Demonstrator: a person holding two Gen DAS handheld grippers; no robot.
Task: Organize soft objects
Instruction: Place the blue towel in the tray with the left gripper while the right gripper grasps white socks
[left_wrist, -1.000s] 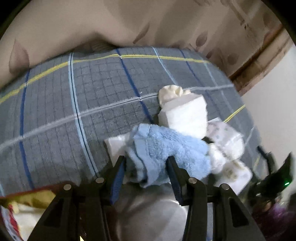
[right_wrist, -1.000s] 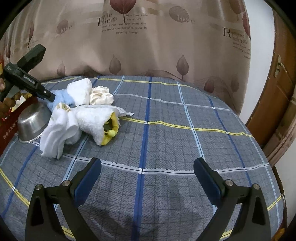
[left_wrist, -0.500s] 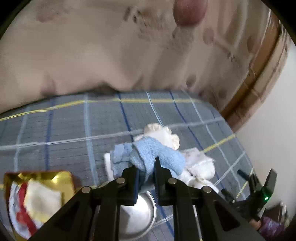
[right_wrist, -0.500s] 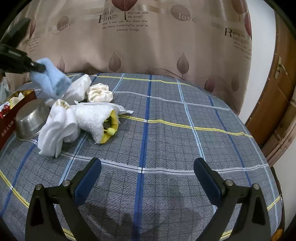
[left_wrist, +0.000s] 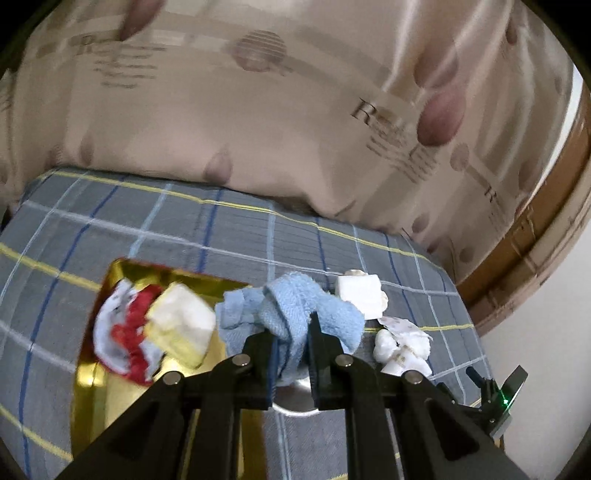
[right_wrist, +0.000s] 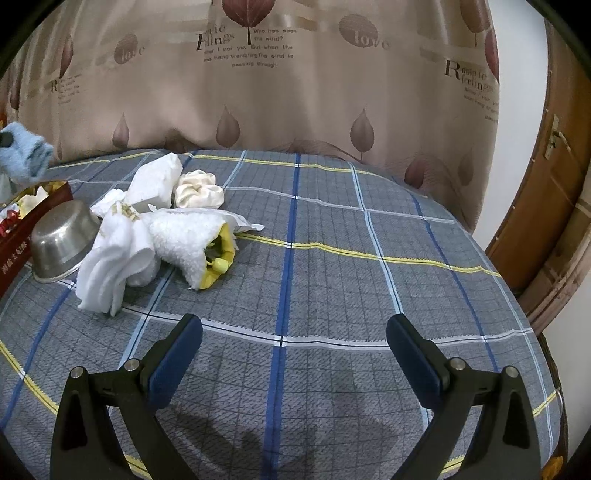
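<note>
Left wrist: left tongs (left_wrist: 291, 334) pinching blue towel (left_wrist: 295, 306), hanging over gold box (left_wrist: 88, 391) holding two items; right tongs (right_wrist: 294, 345) gaping, empty; four cloths (right_wrist: 114, 254) waiting.

Lighting is indoor, even and moderately dim, coming from above. In the right wrist view, focus is sharp: curtain (right_wrist: 295, 85) lettering reads clearly, and soft shadows of the right gripper (right_wrist: 294, 325) fall on the near bedspread (right_wrist: 332, 280). The steel bowl (right_wrist: 61, 240) carries a dull sheen, no hard glare. In the left wrist view, motion blur smears the curtain print and the box (left_wrist: 122, 273) contents; the blue towel (left_wrist: 295, 310) is fairly crisp. Both views bend straight lines strongly toward the edges, with black corners.
</note>
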